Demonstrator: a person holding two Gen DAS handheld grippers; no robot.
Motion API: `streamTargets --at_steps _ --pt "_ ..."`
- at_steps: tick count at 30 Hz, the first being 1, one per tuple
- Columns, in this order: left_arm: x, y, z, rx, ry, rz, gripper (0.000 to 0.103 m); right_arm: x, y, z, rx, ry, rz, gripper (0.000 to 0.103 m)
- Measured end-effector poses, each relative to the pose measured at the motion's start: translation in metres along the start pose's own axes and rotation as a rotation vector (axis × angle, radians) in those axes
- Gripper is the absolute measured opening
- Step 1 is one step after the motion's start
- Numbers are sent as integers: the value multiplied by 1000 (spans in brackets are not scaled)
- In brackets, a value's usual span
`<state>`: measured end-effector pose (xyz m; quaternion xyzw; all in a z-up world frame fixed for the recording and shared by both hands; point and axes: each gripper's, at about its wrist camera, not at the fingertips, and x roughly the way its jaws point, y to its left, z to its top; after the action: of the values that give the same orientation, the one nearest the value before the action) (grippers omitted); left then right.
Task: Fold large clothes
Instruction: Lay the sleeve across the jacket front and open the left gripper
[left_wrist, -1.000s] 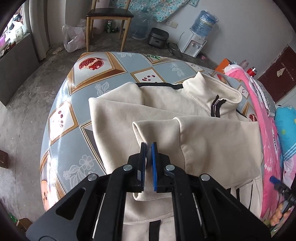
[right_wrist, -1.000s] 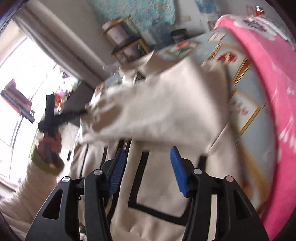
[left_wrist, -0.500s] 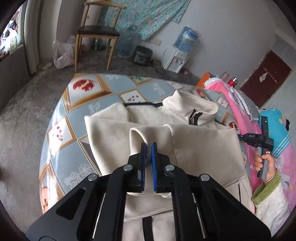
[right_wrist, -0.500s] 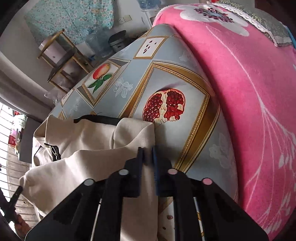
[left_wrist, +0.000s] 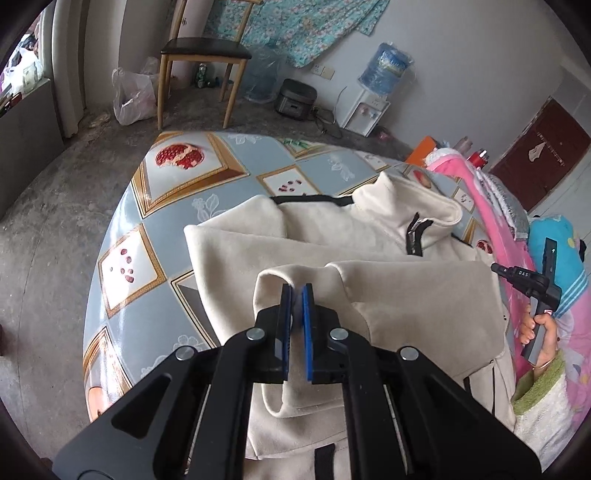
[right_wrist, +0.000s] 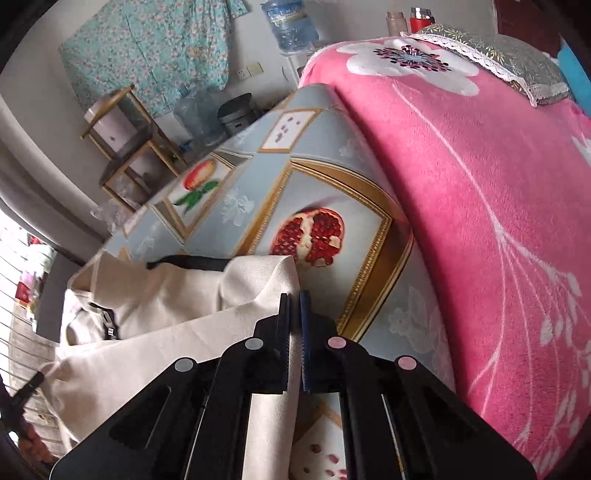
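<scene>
Cream jacket pinched by both sets of jaws on the patterned counter.

Left gripper has its jaws closed on the folded sleeve cuff, with the collar and black zipper lying ahead and to the right of them. Right gripper has its jaws clamped narrow on the jacket's edge; a pomegranate print sits just ahead of them, the pink blanket to their right.

A lived-in home room is indicated: bare concrete floor, wooden chair and water dispenser beyond the fruit-patterned tabletop, pink blanket beside it.
</scene>
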<state>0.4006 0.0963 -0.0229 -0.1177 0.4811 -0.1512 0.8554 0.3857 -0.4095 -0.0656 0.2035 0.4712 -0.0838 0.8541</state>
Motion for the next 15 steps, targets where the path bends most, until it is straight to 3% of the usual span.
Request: streamTargets --at_steps 4,7,8,11,12,15 --pt "32 16 -4 -2 112 111 12 -4 2 1 -17 -4 19 6" --pt "13 28 -6 -26 6 175 14 -25 7 -2 -49 -55 -41 24" --pt "2 30 -6 -31 -39 180 14 -36 11 -3 -70 -82 -50 32" --pt "-24 19 -6 24 -122 151 14 -68 37 -15 -177 -131 -19 39" --pt "-28 10 -7 60 -123 140 15 -76 53 -24 -234 -128 7 43" --pt "-23 -25 -13 165 -65 99 33 -81 100 -57 -415 -60 91 45"
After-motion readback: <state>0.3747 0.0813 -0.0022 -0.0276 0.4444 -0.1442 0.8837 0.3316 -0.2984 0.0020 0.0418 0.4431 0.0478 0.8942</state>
